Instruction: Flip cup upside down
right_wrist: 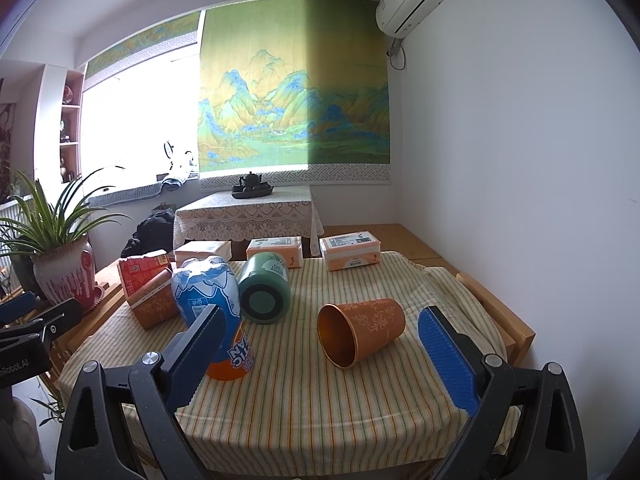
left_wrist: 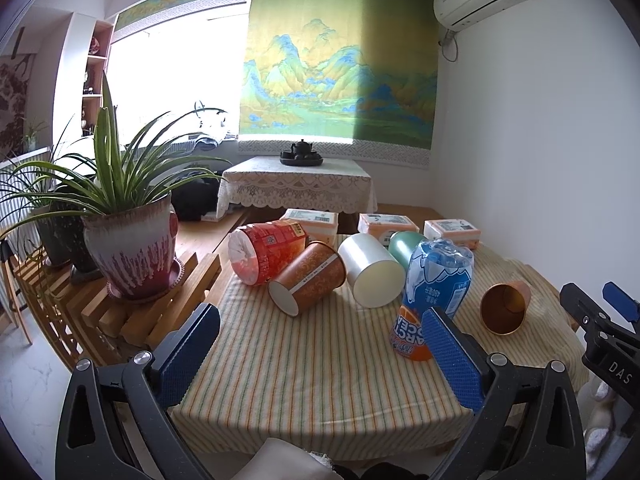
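An orange metal cup (right_wrist: 362,330) lies on its side on the striped tablecloth (right_wrist: 304,392), mouth towards me. My right gripper (right_wrist: 323,314) is open, its blue pads just short of the cup on either side. In the left wrist view the same cup (left_wrist: 506,306) lies at the right. My left gripper (left_wrist: 322,314) is open over bare cloth, holding nothing. Ahead of it a brown patterned paper cup (left_wrist: 308,282), a white cup (left_wrist: 372,270) and a green cup (left_wrist: 404,242) all lie on their sides.
A blue and orange pack (right_wrist: 208,292) lies left of the orange cup, close to my right gripper's left finger. A red pack (left_wrist: 266,250) and three tissue packs (right_wrist: 350,252) line the back. A potted plant (left_wrist: 132,256) stands on a wooden rack at the left.
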